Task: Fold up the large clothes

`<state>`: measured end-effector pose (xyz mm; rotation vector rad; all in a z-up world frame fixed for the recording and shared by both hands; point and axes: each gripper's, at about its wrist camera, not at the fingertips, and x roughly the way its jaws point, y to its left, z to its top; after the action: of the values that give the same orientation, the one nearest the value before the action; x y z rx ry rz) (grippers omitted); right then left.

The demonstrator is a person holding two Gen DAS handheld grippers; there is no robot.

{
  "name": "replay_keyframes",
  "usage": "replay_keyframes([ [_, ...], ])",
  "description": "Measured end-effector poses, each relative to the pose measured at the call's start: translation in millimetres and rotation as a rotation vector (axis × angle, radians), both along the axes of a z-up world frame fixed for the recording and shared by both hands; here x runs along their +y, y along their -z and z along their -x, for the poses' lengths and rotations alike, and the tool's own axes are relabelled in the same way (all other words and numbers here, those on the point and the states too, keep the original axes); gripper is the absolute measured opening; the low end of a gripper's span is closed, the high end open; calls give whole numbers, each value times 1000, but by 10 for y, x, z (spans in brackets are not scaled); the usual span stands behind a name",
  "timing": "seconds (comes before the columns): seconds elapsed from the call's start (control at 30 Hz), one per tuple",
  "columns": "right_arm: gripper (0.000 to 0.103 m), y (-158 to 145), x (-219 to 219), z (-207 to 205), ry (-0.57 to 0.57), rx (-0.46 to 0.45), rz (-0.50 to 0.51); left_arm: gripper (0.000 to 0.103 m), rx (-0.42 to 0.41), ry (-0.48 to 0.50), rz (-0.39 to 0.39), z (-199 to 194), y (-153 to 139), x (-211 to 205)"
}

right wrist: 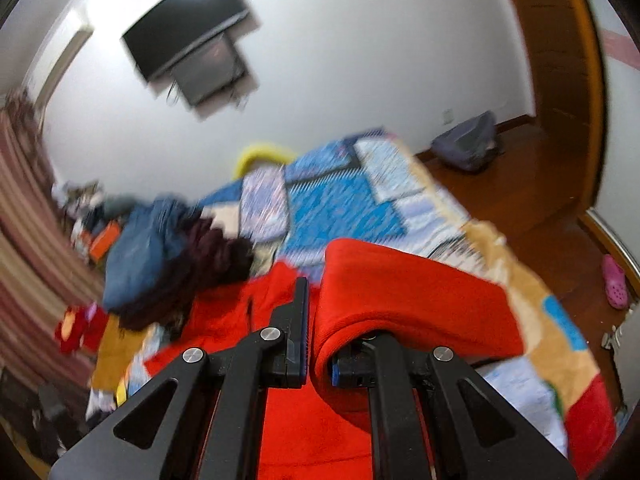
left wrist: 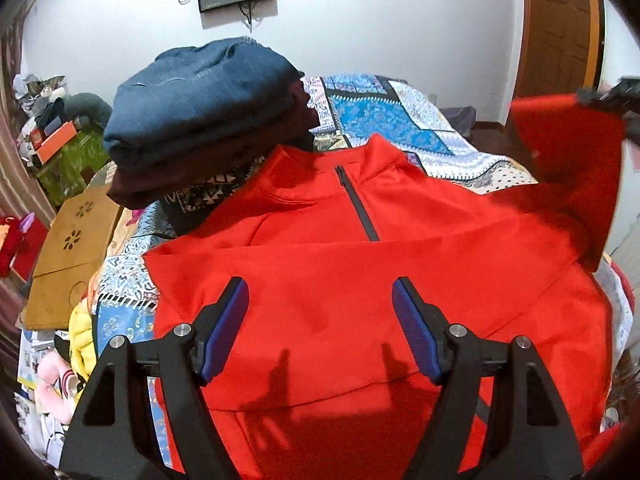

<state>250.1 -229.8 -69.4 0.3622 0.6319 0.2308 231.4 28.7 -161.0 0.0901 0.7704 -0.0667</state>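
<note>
Red pullover [left wrist: 320, 280] flat on quilted bed [left wrist: 400, 120], collar away, long axis running away from camera. Left gripper [left wrist: 320, 320] above torso, jaws wide, empty. Right sleeve [left wrist: 568, 152] lifted at right; right gripper [right wrist: 316, 336] clamped on it, nearer for inward fold.

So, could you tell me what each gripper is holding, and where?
Right gripper: red pullover, pinched at its sleeve. Left gripper: open, holding nothing.

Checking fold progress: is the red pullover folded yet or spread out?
Mostly spread: the red pullover lies front-up on the bed, zipper showing, with one sleeve lifted by the right gripper.
</note>
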Motion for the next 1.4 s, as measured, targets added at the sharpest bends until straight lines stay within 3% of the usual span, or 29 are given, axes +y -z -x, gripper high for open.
replay_keyframes([
  [0.2,7,661,544,-129,-152,211,74,75,1,-19,-7,125,30,111],
  [0.33,7,997,626,-22,-199,308,126,75,28,-40,3,181,107,187],
  [0.47,9,1107,656,29,-230,377,154,75,61,-53,9,203,189,231],
  [0.6,21,1112,639,62,-267,418,129,75,74,-59,11,215,233,228],
  [0.77,26,925,559,151,-272,389,112,75,84,-55,23,183,243,190],
  [0.93,32,622,332,194,-206,289,121,75,73,-45,14,136,200,125],
  [1.03,41,391,110,195,-133,201,136,75,67,-43,15,103,171,96],
  [1.1,53,263,-86,173,-74,152,125,75,64,-43,18,87,161,79],
  [1.17,57,210,-256,132,-19,131,122,75,62,-43,18,65,159,57],
  [1.27,57,239,-529,18,55,145,102,75,67,-43,22,26,174,35],
  [1.4,57,501,-836,-206,129,238,47,75,77,-41,23,-22,208,11],
])
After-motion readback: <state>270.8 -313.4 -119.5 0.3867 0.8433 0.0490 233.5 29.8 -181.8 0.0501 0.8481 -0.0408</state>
